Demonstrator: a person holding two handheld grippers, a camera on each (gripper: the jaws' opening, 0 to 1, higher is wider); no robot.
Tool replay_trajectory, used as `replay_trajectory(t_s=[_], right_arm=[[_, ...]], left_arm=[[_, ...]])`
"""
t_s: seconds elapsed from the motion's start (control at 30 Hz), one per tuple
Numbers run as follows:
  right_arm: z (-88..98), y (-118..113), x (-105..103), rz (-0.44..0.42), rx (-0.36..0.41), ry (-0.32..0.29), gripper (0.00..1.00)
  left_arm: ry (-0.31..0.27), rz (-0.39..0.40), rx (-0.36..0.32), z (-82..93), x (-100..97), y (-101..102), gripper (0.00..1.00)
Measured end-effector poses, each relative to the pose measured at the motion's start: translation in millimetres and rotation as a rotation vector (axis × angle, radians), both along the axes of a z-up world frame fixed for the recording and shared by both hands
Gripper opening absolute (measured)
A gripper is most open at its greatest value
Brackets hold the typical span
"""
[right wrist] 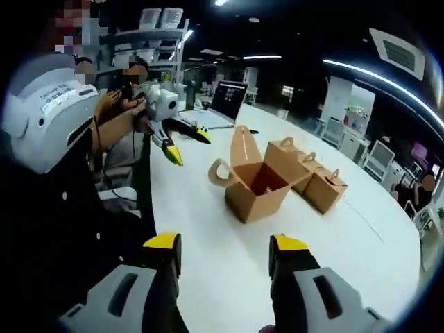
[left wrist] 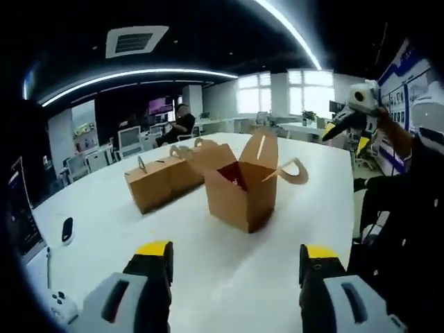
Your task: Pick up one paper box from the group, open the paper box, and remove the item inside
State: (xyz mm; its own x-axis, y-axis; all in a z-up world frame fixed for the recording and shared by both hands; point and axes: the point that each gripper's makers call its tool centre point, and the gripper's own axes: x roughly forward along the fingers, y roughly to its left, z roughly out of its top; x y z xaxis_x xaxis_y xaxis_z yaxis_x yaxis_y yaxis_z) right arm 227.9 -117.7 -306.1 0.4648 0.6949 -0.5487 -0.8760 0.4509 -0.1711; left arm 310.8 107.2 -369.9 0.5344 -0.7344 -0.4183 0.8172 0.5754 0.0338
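You cannot make out much of what sits inside the open brown paper box [left wrist: 243, 186]: in the left gripper view only a dark red patch with a pale mark shows at the bottom of its cavity, and in the right gripper view the same open brown paper box [right wrist: 255, 190] shows just a shadowed reddish interior, so the item stays unidentifiable. Its flaps stand up, and one looped handle flap hangs out to the side. Just behind it, touching or nearly so, stand the closed brown paper boxes with handles [left wrist: 161, 179], partly hidden by the open one; in the right gripper view those closed boxes [right wrist: 312, 179] sit beyond it, and you cannot tell their contents. All of them rest on the white table [left wrist: 222, 263], well ahead of both tools. Your left gripper [left wrist: 236, 260] has its yellow-tipped jaws spread wide with nothing between them, hovering above the table surface. Your right gripper [right wrist: 225, 253] is likewise parted and empty, over the white table [right wrist: 229, 277]. The right gripper also appears raised at the far right of the left gripper view, small and blurred. Another yellow-tipped tool [right wrist: 166, 132] is held up by a hand at the left of the right gripper view, where dark clothing hides the table edge
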Motion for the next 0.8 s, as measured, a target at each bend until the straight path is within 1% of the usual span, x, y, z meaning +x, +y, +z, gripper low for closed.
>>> replay_trajectory(t_s=[0.07,0.13,0.23,0.3,0.33,0.37,0.43,0.47,0.5,0.57,0.6,0.63,0.67,0.7,0.73,0.77,0.8], right_arm=[[6.6,8,3,0.021,0.001,0.004,0.50],[12.0,14,6,0.037,-0.001,0.006,0.50],[23.1,27,17,0.042,-0.007,0.015,0.46],[27.5,32,23,0.035,-0.003,0.021,0.46],[29.2,36,25,0.041,-0.001,0.026,0.46],[30.0,39,27,0.046,-0.006,0.031,0.46],[30.1,44,36,0.048,-0.029,0.034,0.45],[31.1,46,41,0.044,-0.031,0.036,0.45],[31.8,49,47,0.035,-0.023,0.052,0.45],[36.3,61,56,0.011,0.044,0.127,0.45],[38.7,66,61,0.002,0.076,0.170,0.45],[39.4,69,64,-0.008,0.090,0.199,0.45],[40.6,73,74,-0.035,0.102,0.232,0.45],[40.6,75,88,-0.067,0.103,0.236,0.45],[36.9,75,97,-0.091,0.080,0.243,0.44],[32.8,75,104,-0.098,0.057,0.244,0.44],[29.2,75,107,-0.099,0.035,0.250,0.43]], left_arm=[[-0.002,-0.053,-0.027,0.4,10.7,-9,0.77],[-0.021,-0.113,-0.021,-0.8,18.3,-17,0.78],[-0.068,-0.192,-0.041,-2.0,38.0,-36,0.77],[-0.066,-0.200,-0.016,-10.7,51.5,-43,0.77],[-0.091,-0.232,0.015,-15.3,55.8,-47,0.77],[-0.096,-0.261,0.021,-19.2,58.0,-52,0.78],[-0.052,-0.302,-0.010,-25.2,61.5,-61,0.81],[-0.051,-0.318,-0.020,-26.5,66.2,-64,0.81],[-0.053,-0.319,-0.030,-27.2,73.1,-66,0.82],[-0.055,-0.339,-0.065,-22.8,82.0,-72,0.82],[-0.057,-0.355,-0.090,-21.6,84.1,-77,0.83],[-0.057,-0.372,-0.104,-21.0,84.3,-81,0.84],[-0.051,-0.401,-0.112,-22.6,83.6,-86,0.86],[-0.050,-0.431,-0.116,-23.8,80.8,-90,0.88],[-0.044,-0.456,-0.113,-26.5,78.1,-93,0.90],[-0.037,-0.482,-0.102,-30.4,74.5,-96,0.91],[-0.039,-0.480,-0.097,-34.8,75.6,-99,0.91]])
